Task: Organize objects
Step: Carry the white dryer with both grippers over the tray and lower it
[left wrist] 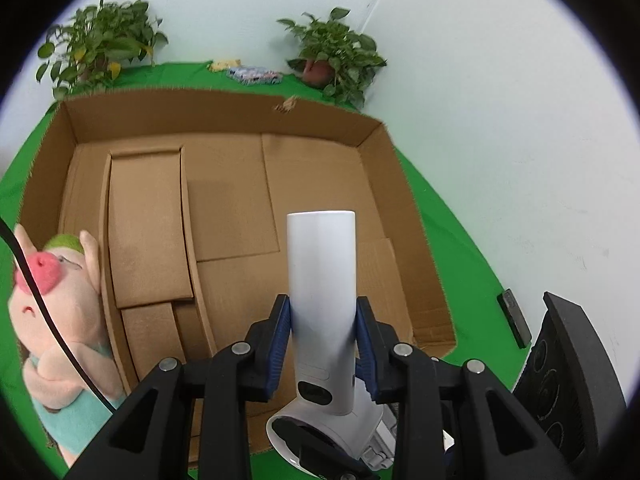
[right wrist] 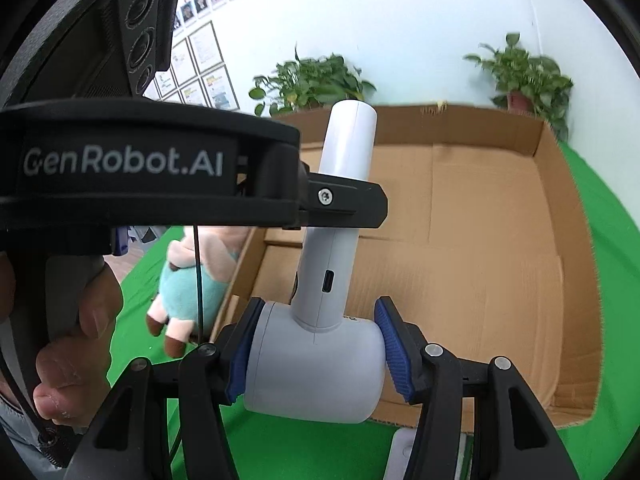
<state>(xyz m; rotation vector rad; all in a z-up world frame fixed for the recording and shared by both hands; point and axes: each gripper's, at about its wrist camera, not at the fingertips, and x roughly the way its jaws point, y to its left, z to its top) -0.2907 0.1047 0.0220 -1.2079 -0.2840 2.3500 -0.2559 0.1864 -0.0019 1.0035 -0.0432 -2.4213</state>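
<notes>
A white handheld device, shaped like a hair dryer or massage gun [left wrist: 322,280], is held over the near edge of an open cardboard box [left wrist: 224,200]. My left gripper [left wrist: 323,336] is shut on its long handle. My right gripper [right wrist: 314,354] is shut on its round head [right wrist: 316,368], with the handle [right wrist: 344,160] pointing up and away. The left gripper's body crosses the right wrist view at the handle. A pink plush pig [left wrist: 52,320] in a teal outfit lies just outside the box's left wall; it also shows in the right wrist view [right wrist: 188,284].
The cardboard box [right wrist: 480,240] sits on a green cloth [left wrist: 460,248], its floor lined with flat cardboard pieces. Two potted plants [left wrist: 100,44] [left wrist: 336,52] stand at the back by the white wall. A small dark object [left wrist: 514,318] lies at the right. A black cable [left wrist: 48,308] crosses the pig.
</notes>
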